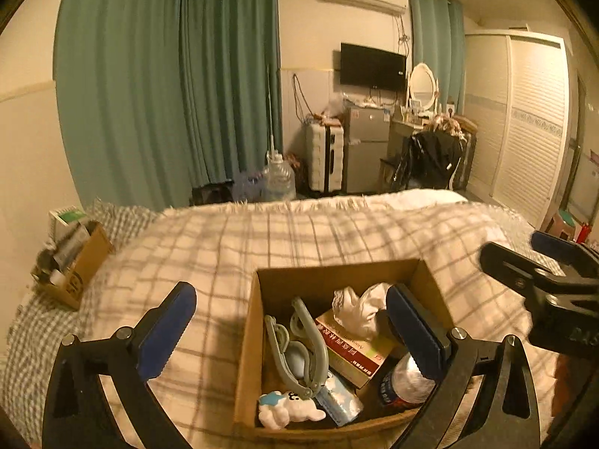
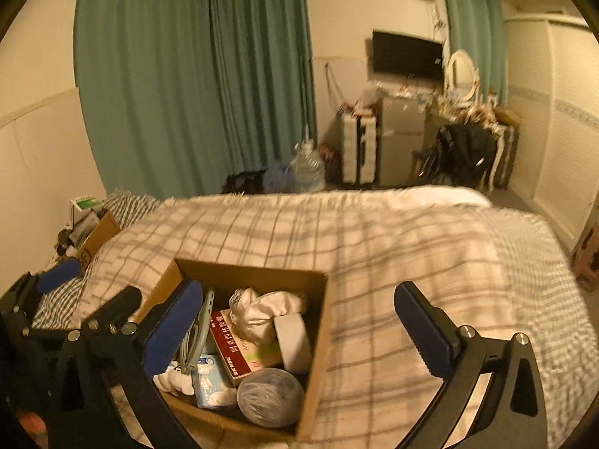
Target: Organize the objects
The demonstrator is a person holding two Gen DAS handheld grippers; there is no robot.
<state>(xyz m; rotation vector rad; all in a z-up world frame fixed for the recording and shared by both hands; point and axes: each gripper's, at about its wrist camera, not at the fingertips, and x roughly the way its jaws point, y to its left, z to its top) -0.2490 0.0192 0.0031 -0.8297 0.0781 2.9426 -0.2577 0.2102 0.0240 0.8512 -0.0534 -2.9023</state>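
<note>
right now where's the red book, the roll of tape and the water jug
red book point(image 2: 228, 340): right wrist view, its red cover
roll of tape point(image 2: 294, 340): right wrist view, its outer side
water jug point(image 1: 277, 181): left wrist view, its clear body

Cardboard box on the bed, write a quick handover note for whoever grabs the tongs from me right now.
Left tongs: open, empty, straddling the left wall of the cardboard box.
Right tongs: open, empty, straddling the box's right wall.
In the box: grey hanger, red book, crumpled white cloth, tape roll, bottle, plush toy, tissue pack.
A second, smaller box with items sits far left on the plaid blanket.
Done: nothing visibly sorted yet.
Left: probably pick items out and organize them.
</note>
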